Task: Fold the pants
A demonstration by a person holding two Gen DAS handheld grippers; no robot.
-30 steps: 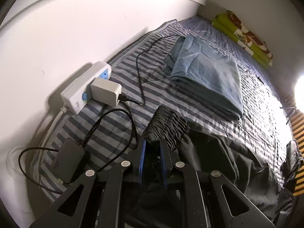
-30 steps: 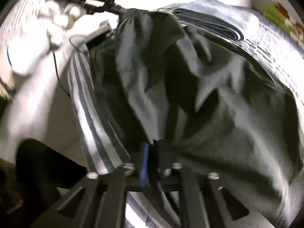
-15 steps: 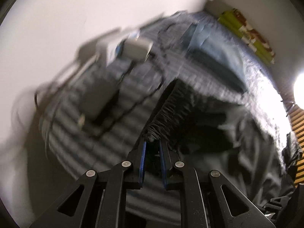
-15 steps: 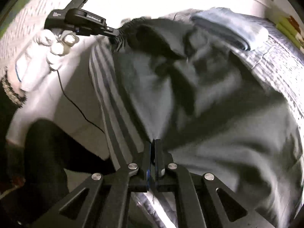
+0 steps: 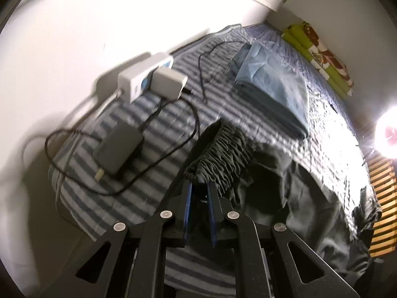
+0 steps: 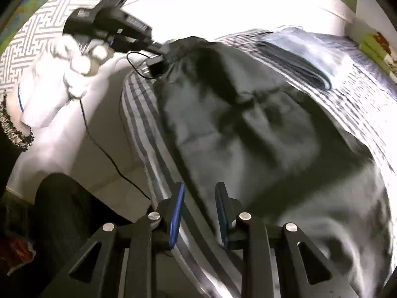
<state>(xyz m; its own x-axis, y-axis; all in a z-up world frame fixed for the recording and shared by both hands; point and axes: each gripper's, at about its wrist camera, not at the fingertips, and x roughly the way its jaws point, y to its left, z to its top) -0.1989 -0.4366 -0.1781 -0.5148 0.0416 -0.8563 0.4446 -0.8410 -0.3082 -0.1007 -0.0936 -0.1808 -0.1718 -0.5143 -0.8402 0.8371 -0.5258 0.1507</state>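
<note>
Left tool (image 5: 199, 186) clamped on gathered waistband of dark pants (image 6: 248, 129) (legs blurred, cut off right) across striped bed (image 5: 153, 129). Right tool (image 6: 199, 193) opening, pads clear of fabric.

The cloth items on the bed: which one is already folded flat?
The blue cloth, a neat rectangle by the far wall. The dark pants lie crumpled, their gathered waistband pinched in the left tool.
</note>
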